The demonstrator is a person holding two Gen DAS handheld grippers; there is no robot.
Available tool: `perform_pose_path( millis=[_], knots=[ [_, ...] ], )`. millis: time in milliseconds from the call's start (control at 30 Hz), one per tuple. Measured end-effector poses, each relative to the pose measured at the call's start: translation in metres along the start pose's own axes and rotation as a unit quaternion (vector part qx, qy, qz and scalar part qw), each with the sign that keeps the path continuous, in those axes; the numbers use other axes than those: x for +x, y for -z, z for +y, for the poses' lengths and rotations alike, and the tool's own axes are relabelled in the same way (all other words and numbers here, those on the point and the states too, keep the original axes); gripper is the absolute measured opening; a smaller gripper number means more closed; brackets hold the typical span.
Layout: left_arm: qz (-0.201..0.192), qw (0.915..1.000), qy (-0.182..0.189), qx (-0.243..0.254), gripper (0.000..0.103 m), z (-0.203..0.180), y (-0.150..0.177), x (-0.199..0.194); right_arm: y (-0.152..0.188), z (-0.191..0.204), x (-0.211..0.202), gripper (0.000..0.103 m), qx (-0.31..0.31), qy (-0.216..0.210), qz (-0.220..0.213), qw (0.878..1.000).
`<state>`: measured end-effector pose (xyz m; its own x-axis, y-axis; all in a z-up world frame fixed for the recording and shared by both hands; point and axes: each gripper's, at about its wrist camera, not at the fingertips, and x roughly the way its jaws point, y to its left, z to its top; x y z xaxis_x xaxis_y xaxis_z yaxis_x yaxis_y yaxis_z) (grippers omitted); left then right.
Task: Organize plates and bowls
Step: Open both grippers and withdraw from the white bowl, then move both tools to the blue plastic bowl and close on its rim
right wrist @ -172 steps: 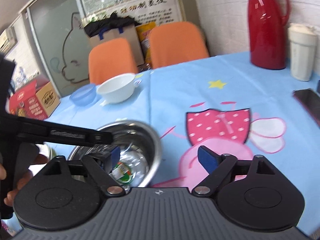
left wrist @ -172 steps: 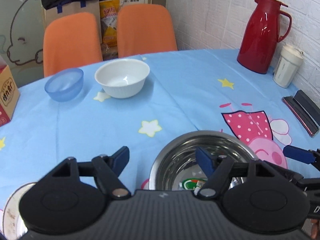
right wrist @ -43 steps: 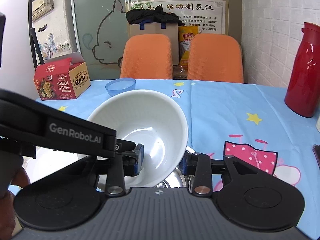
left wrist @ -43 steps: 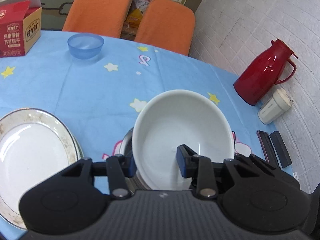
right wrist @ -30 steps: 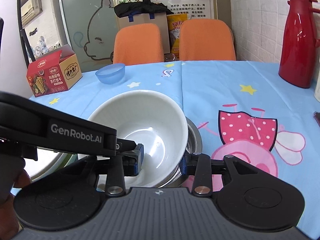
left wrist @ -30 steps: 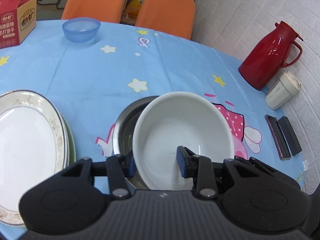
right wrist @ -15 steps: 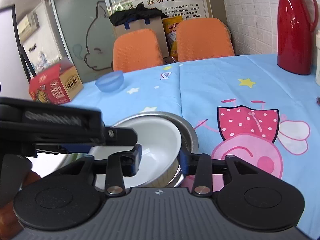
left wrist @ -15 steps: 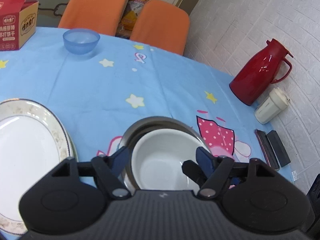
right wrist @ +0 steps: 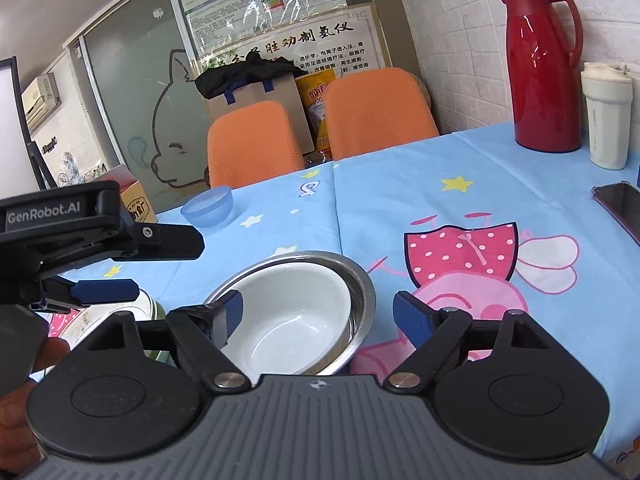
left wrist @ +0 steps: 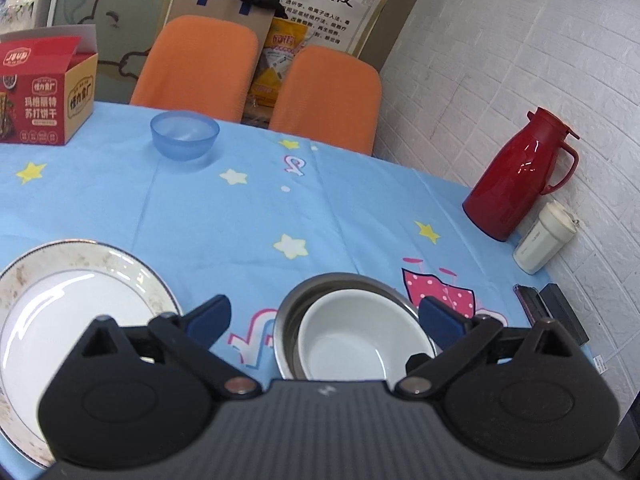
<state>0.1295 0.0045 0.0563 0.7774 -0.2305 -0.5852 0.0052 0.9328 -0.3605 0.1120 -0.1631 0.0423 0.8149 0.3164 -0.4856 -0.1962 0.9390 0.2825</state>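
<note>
White bowl [left wrist: 348,340] sits upright, mouth up, nested inside the steel bowl [left wrist: 340,280] on the blue tablecloth [left wrist: 248,208]. Left gripper [left wrist: 324,316] and right gripper [right wrist: 316,312] both stand spread wide and hold nothing. The gold-rimmed plate [left wrist: 60,308] lies flat beside them; the blue plastic bowl [left wrist: 185,134] stands well apart.

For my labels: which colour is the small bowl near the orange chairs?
Translucent blue bowl, clearest in left wrist view.

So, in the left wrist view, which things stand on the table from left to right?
Red cracker box → white plate → blue bowl → white bowl nested in the steel bowl → red thermos → white cup.
</note>
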Motion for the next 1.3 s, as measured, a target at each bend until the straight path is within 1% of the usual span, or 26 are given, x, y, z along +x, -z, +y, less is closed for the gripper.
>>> perform_pose_path(
  millis=[233, 433, 600, 733, 900, 1033, 1133, 1233, 1300],
  knots=[
    [-0.004, 1.0, -0.008, 0.003, 0.099, 0.01, -0.011, 0.0, -0.004, 0.003, 0.009, 0.103, -0.001, -0.006, 0.016, 1.0],
    [-0.013, 0.9996, -0.026, 0.006, 0.099, 0.029, -0.031, 0.001, -0.021, 0.014, 0.021, 0.103, -0.026, -0.005, 0.016, 1.0],
    [-0.026, 0.9986, -0.045, 0.009, 0.099, 0.051, -0.051, 0.001, -0.044, 0.03, 0.045, 0.103, -0.047, -0.023, 0.02, 0.998],
    [-0.033, 0.9973, -0.065, 0.01, 0.1, 0.072, -0.066, 0.001, -0.065, 0.048, 0.068, 0.103, -0.074, -0.045, 0.025, 0.996],
    [-0.034, 0.9962, -0.08, 0.004, 0.1, 0.104, -0.09, 0.005, -0.089, 0.076, 0.101, 0.103, -0.124, -0.064, 0.039, 0.989],
    [-0.027, 0.9957, -0.086, -0.018, 0.1, 0.136, -0.122, 0.021, -0.107, 0.094, 0.132, 0.103, -0.149, -0.081, 0.065, 0.983],
    [-0.02, 0.9936, -0.107, -0.031, 0.1, 0.155, -0.147, 0.042, -0.123, 0.105, 0.163, 0.103, -0.152, -0.094, 0.098, 0.979],
    [-0.009, 0.992, -0.117, -0.046, 0.1, 0.172, -0.167, 0.071, -0.135, 0.117, 0.196, 0.103, -0.161, -0.086, 0.113, 0.977],
    [0.012, 0.9897, -0.129, -0.062, 0.1, 0.184, -0.177, 0.097, -0.139, 0.122, 0.221, 0.103, -0.164, -0.078, 0.127, 0.975]
  ],
)
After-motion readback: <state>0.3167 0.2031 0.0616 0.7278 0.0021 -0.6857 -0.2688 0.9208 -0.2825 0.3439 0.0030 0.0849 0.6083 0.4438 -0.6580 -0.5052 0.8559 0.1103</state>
